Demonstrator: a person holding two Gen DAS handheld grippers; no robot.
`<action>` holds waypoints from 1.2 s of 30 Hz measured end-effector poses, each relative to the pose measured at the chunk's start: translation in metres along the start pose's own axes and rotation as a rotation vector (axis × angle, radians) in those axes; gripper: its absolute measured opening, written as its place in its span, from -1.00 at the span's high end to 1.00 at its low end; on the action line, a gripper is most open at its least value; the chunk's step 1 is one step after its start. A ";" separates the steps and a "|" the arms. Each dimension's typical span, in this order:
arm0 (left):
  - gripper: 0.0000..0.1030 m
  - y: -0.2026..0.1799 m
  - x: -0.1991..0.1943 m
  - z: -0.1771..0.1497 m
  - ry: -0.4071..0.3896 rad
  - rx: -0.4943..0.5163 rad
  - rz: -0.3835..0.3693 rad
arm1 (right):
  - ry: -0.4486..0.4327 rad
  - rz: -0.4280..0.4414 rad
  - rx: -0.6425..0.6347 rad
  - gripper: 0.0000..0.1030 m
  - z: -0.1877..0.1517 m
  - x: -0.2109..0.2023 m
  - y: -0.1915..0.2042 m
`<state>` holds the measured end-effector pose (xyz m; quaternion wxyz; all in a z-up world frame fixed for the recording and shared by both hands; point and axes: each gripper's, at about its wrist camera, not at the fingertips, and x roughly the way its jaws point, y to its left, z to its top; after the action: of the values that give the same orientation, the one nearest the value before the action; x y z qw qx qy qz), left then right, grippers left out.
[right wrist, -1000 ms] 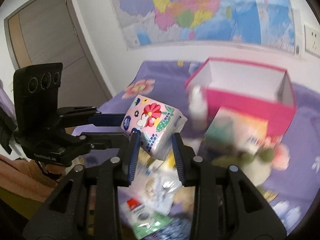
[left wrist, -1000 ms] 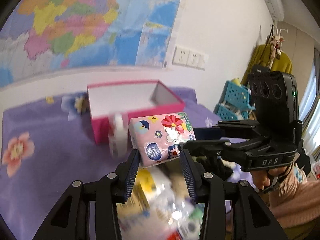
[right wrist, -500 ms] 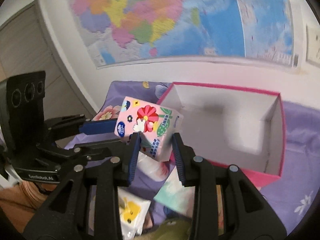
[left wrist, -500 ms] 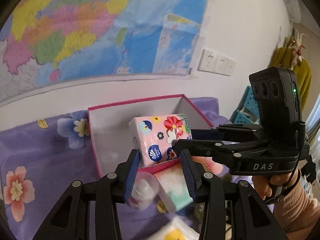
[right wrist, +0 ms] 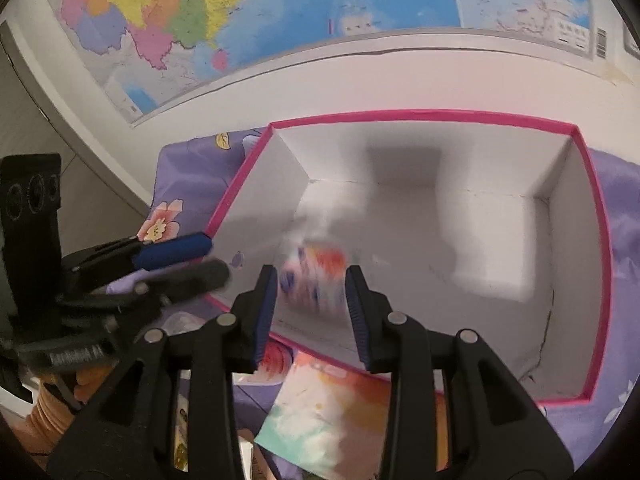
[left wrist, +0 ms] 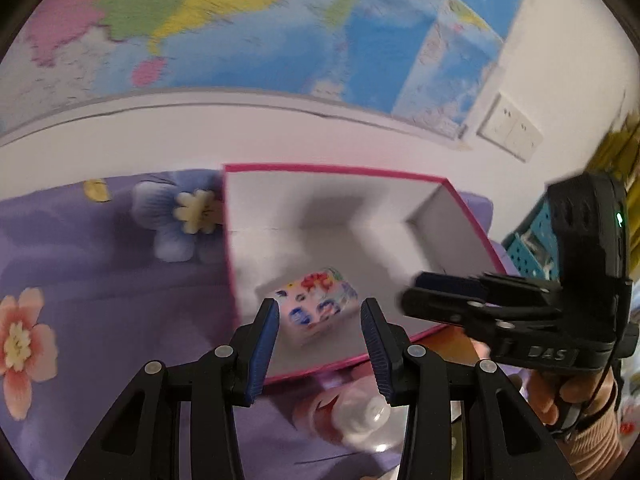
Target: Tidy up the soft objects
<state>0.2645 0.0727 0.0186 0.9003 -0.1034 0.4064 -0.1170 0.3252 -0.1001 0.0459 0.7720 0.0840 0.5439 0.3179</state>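
Observation:
The pink floral tissue pack (left wrist: pixel 314 308) is inside the pink box (left wrist: pixel 336 168) with white inner walls, near its front left corner. It is blurred in the right wrist view (right wrist: pixel 314 280). My left gripper (left wrist: pixel 319 312) is open above the box's front rim, its fingers apart from the pack. My right gripper (right wrist: pixel 310 284) is open too, over the same box (right wrist: pixel 420 114). Each gripper shows in the other's view: the right gripper (left wrist: pixel 448 292) and the left gripper (right wrist: pixel 176 256).
The box sits on a purple flowered cloth (left wrist: pixel 100 288) against a white wall with a map. In front of the box lie a white bottle (left wrist: pixel 360 416) and a pastel tissue pack (right wrist: pixel 332 412). A teal basket (left wrist: pixel 532 248) stands at the right.
Both grippers moved forward over the box and opened. The tissue pack left their hold and dropped into the box.

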 end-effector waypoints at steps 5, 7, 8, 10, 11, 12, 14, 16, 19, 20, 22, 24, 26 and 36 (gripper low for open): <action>0.14 -0.005 -0.051 -0.024 -0.119 0.043 -0.004 | -0.064 0.058 -0.018 0.21 -0.021 -0.049 0.013; 0.11 -0.015 -0.074 -0.040 -0.158 0.082 -0.020 | -0.104 0.078 -0.040 0.18 -0.033 -0.075 0.022; 0.07 -0.019 -0.079 -0.043 -0.166 0.094 -0.027 | -0.120 0.096 -0.051 0.17 -0.041 -0.087 0.026; 0.06 -0.030 -0.091 -0.059 -0.173 0.130 -0.044 | -0.137 0.111 -0.072 0.17 -0.054 -0.105 0.034; 0.06 -0.036 -0.095 -0.069 -0.165 0.150 -0.067 | -0.145 0.119 -0.089 0.17 -0.062 -0.114 0.039; 0.06 -0.041 -0.098 -0.079 -0.156 0.164 -0.089 | -0.148 0.127 -0.108 0.17 -0.072 -0.123 0.044; 0.06 -0.051 -0.101 -0.097 -0.130 0.193 -0.133 | -0.146 0.131 -0.128 0.17 -0.090 -0.136 0.050; 0.06 -0.063 -0.100 -0.118 -0.099 0.229 -0.164 | -0.142 0.139 -0.130 0.17 -0.106 -0.145 0.053; 0.05 -0.081 -0.089 -0.146 -0.030 0.281 -0.188 | -0.157 0.142 -0.094 0.17 -0.129 -0.156 0.049; 0.05 -0.086 -0.084 -0.155 0.000 0.295 -0.204 | -0.170 0.159 -0.057 0.17 -0.136 -0.158 0.044; 0.05 -0.097 -0.074 -0.172 0.052 0.324 -0.220 | -0.167 0.170 -0.021 0.16 -0.146 -0.157 0.038; 0.05 -0.105 -0.069 -0.186 0.087 0.344 -0.228 | -0.180 0.182 -0.008 0.16 -0.155 -0.160 0.037; 0.05 -0.109 -0.067 -0.196 0.116 0.347 -0.253 | -0.211 0.213 0.001 0.16 -0.162 -0.168 0.037; 0.05 -0.134 -0.073 -0.219 0.112 0.402 -0.275 | -0.295 0.293 -0.024 0.16 -0.180 -0.197 0.058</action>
<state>0.0354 -0.0527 -0.0338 0.8545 0.0301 0.4060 -0.3226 0.1011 -0.2083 0.1575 0.7898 0.1987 0.4031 0.4174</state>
